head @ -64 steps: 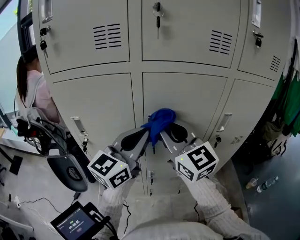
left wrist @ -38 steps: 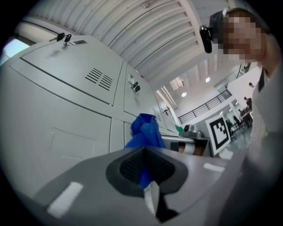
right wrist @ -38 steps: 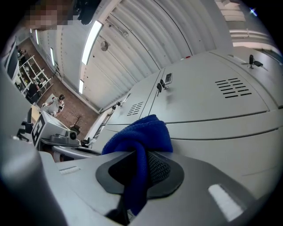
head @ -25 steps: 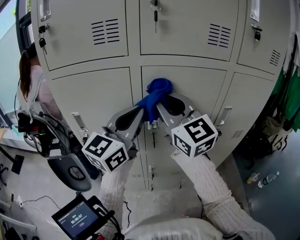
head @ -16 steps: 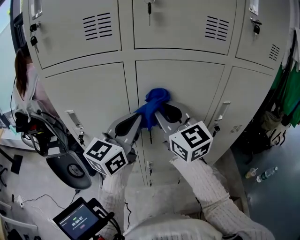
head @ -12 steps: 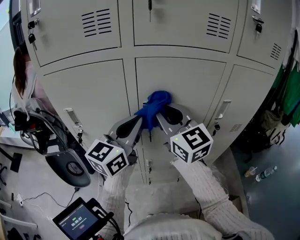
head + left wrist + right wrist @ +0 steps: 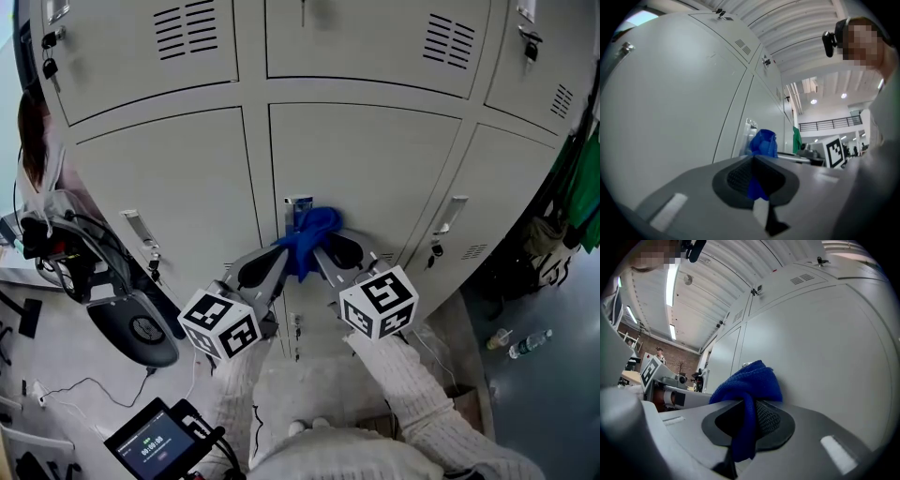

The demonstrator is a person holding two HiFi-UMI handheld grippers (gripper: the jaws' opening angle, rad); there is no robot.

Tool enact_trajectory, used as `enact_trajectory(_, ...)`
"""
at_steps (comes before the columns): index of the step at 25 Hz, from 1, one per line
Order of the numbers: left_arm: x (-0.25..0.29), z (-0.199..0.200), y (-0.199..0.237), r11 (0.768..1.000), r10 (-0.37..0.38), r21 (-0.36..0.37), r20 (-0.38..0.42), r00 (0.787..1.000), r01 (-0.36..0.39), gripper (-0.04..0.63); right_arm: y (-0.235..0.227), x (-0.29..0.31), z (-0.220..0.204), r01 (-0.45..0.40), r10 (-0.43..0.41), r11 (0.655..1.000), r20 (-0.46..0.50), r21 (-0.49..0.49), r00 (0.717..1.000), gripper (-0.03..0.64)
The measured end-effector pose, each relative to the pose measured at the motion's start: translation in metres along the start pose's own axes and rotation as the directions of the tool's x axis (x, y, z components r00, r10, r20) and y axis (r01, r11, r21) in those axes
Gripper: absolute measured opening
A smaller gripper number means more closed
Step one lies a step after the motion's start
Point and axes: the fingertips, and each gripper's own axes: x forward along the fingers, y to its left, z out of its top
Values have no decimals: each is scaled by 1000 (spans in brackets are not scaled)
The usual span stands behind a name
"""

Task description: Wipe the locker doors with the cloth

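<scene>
A bunched blue cloth (image 7: 307, 239) presses against the grey locker door (image 7: 366, 169) in the middle column, just below its latch handle (image 7: 297, 204). Both grippers pinch it from below. My left gripper (image 7: 281, 255) is shut on the cloth's left side, and the blue cloth (image 7: 762, 144) bulges beyond its jaws in the left gripper view. My right gripper (image 7: 319, 251) is shut on the right side; in the right gripper view the cloth (image 7: 749, 385) hangs down between the jaws and touches the door (image 7: 820, 352).
Neighbouring locker doors (image 7: 173, 187) carry handles (image 7: 452, 214) and keys (image 7: 50, 67). A person (image 7: 37, 150) stands at the far left beside a chair (image 7: 136, 328) and cables. Green garments (image 7: 583, 187) hang at the right; bottles (image 7: 523, 345) lie on the floor. A screen device (image 7: 155, 442) sits low left.
Both grippers with the cloth have slid down the middle door, from near its top edge to below the latch handle. Both stay shut on the cloth.
</scene>
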Motion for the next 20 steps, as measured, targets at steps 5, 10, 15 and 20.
enact_trajectory(5,0,-19,0,999,-9,-41,-27,1000,8,6,1,-2,-25,0,1,1000,-36,16,999,52)
enact_trajectory(10,-1,-32,2,998,-4,-66,-45,999,1,6,1,-3,-48,-1,4,998,-63,55,998,52)
enact_trajectory(15,-3,-46,2,996,4,-90,-69,998,-10,6,1,-5,-60,4,2,995,-63,102,998,52)
enact_trajectory(20,-6,-60,4,994,12,-111,-94,995,-23,6,1,-8,-82,21,-8,991,-102,131,995,52)
